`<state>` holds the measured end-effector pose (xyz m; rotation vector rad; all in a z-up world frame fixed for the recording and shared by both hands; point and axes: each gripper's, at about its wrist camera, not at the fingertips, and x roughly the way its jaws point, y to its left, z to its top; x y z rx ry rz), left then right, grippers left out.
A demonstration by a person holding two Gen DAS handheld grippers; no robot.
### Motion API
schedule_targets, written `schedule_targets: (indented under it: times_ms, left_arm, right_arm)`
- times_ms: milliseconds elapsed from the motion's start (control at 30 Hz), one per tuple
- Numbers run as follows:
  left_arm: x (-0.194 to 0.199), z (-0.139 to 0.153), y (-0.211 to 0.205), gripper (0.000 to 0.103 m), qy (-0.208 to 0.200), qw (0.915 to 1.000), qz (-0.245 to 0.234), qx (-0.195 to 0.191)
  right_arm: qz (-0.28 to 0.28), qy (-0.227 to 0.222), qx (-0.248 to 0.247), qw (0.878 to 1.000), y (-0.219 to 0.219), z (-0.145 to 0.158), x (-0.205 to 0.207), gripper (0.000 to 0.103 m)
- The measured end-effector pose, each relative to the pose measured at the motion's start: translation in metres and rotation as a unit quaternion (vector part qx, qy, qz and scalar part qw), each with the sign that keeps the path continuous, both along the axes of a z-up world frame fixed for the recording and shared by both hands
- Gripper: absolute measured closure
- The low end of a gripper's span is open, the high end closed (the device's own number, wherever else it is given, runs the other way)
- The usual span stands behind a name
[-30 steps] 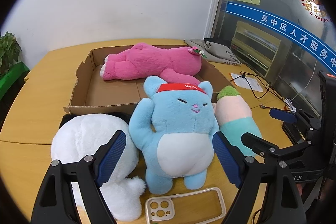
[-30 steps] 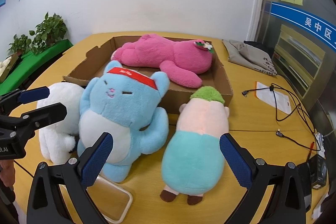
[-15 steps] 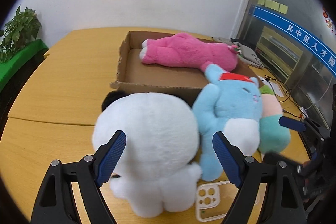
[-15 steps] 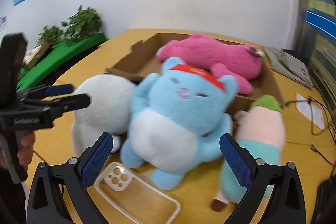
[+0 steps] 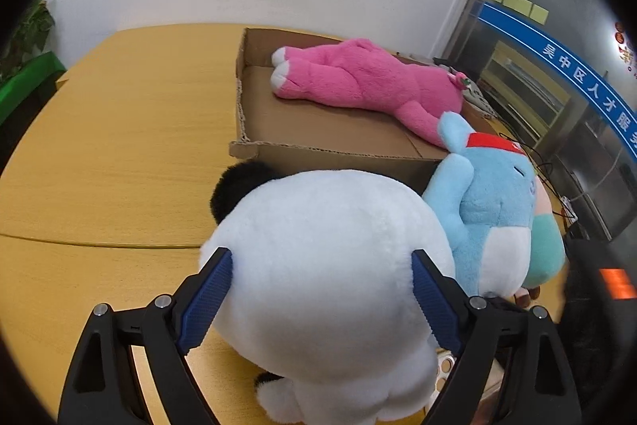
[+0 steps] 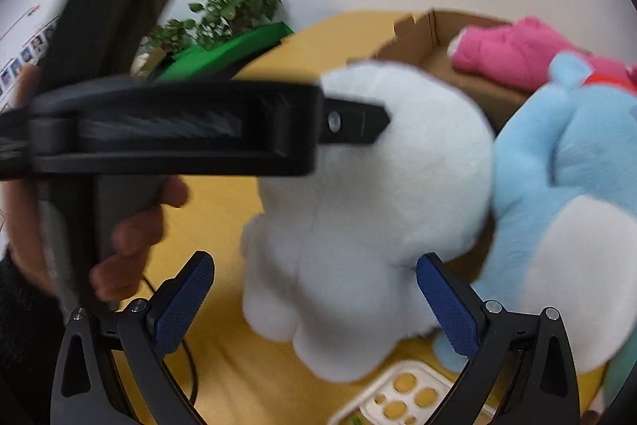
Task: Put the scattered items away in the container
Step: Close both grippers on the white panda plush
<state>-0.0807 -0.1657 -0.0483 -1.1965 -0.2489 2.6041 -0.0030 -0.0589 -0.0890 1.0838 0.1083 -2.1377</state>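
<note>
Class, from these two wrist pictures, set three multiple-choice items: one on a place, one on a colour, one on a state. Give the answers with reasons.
1. Where does the pink plush toy lie?
A. inside the cardboard box
B. on the floor
C. under the table

2. What colour is the band on the blue plush toy?
A. green
B. red
C. yellow

3. How is the left gripper?
A. shut and empty
B. open around the white plush toy
C. holding a phone case

Answers: A, its body rests on the box floor; B, the band is red; B, a finger sits at each side of the toy.
</note>
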Motion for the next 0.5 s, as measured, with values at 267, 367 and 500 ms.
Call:
schedule_targets:
  times_ms: [267,367,500]
  left_arm:
    - [0.009,0.001,-0.005,0.037,-0.008,0.9992,-0.025,0.03]
    - [0.015,0.009,0.001,0.042,0.004,0.999,-0.033,0.028]
    - [0.03,0.034,0.012,0.045,0.039,0.9982,-0.046,0.008]
  right_arm:
    - [-0.059,-0.005,-0.013,0.998,-0.004,-0.017,-0.004,0.026]
    - [-0.064,-0.005,-0.039,0.997,0.003,-0.015,0.002,0.033]
    - [-0.057,0.018,-0.056,0.997,0.005,-0.005,0.016,0.035]
